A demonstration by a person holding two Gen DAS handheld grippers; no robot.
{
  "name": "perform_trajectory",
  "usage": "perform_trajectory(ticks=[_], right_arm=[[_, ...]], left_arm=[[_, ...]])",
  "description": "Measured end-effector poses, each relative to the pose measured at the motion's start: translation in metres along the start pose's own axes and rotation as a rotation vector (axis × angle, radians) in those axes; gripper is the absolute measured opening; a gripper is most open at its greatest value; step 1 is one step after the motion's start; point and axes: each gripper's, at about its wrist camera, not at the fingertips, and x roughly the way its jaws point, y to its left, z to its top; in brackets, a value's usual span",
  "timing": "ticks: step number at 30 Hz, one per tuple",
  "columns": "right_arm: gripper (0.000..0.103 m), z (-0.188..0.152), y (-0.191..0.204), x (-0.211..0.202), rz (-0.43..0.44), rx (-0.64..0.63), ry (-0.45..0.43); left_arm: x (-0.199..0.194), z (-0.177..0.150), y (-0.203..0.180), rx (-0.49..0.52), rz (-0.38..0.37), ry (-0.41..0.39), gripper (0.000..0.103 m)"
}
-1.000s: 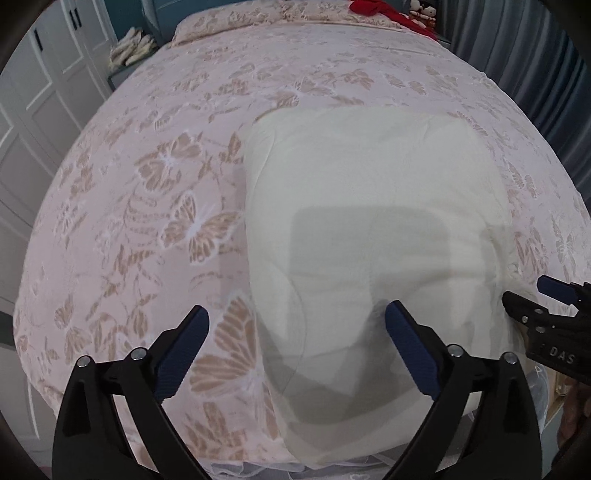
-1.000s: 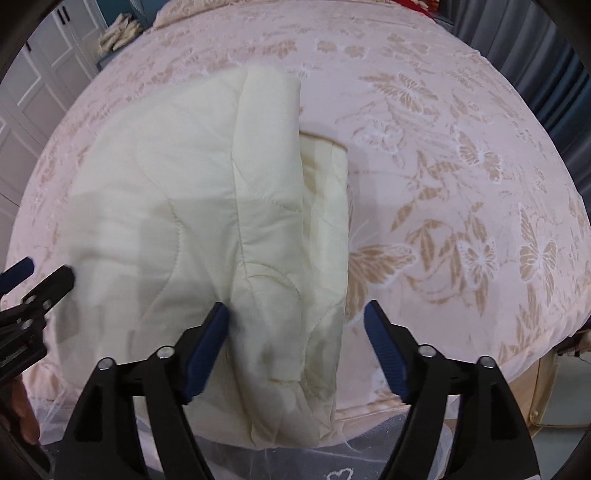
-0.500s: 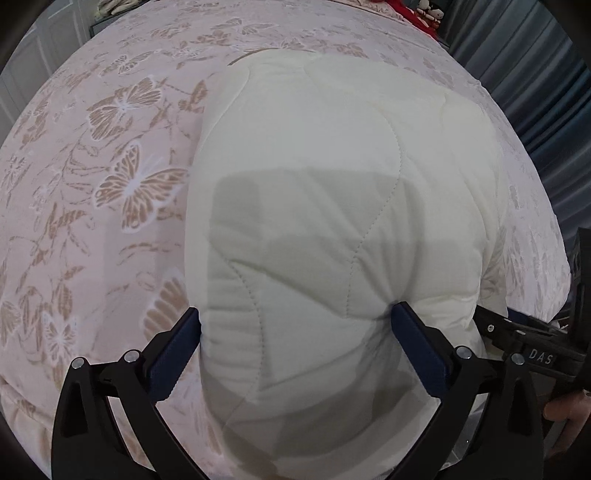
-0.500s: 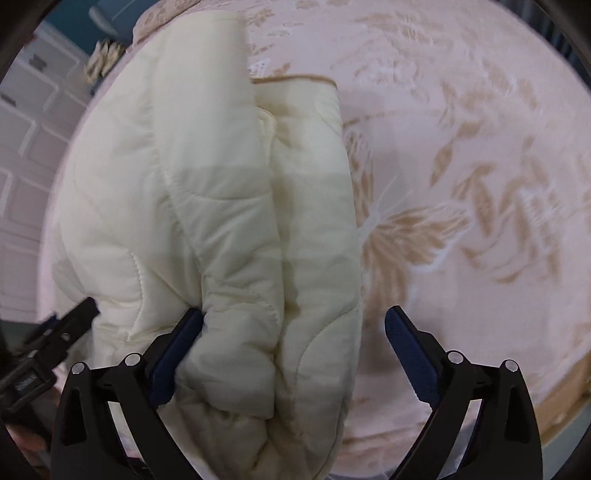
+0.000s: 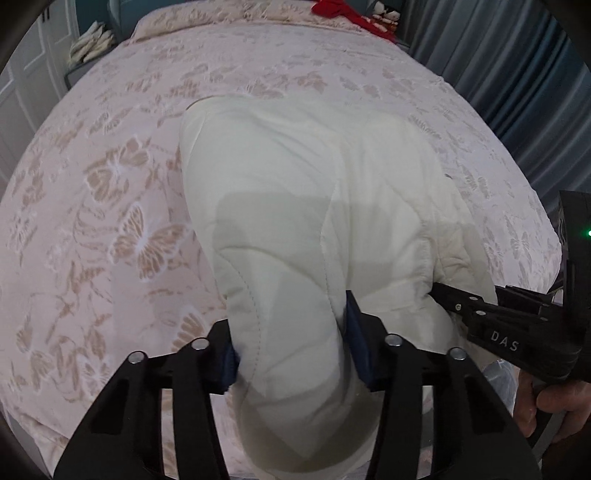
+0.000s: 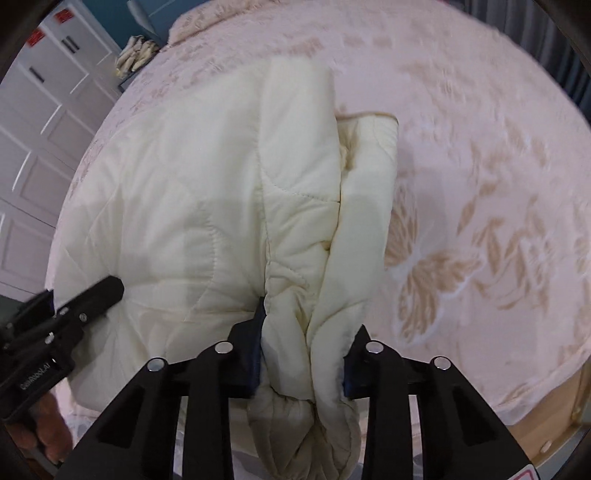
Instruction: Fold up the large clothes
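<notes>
- Your left hand-held gripper (image 5: 291, 343) is clenched on the near edge of the cream quilted garment (image 5: 314, 206), w/ a thick fold bunched between both blue pads (image 5: 356, 347).
- Your right hand-held gripper (image 6: 301, 350) grips the same garment (image 6: 207, 206) at its right near corner; several layers pinched together.
- Garment lies folded on the bed (image 5: 110, 184), on the pink butterfly bedspread (image 6: 480, 221), near edge lifted at approx 6 o'clock.
- Right unit shows at 4 o'clock in the left view.
- Red cloth (image 5: 340, 11) at 12 o'clock, far end of bed.
</notes>
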Motion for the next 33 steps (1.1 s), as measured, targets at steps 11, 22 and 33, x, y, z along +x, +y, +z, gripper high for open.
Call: perform_trajectory(ticks=[11, 22, 33], right_arm=[[0.027, 0.019, 0.09, -0.024, -0.001, -0.107, -0.156], [0.027, 0.039, 0.172, 0.004, 0.017, -0.162, -0.178], [0.027, 0.038, 0.197, 0.046, -0.031, -0.189, -0.129]], left_arm=[[-0.07, 0.018, 0.04, 0.112, 0.189, -0.173, 0.043], [-0.07, 0.023, 0.119, 0.06, 0.261, -0.188, 0.042], [-0.033, 0.013, 0.157, 0.032, 0.249, -0.131, 0.042]])
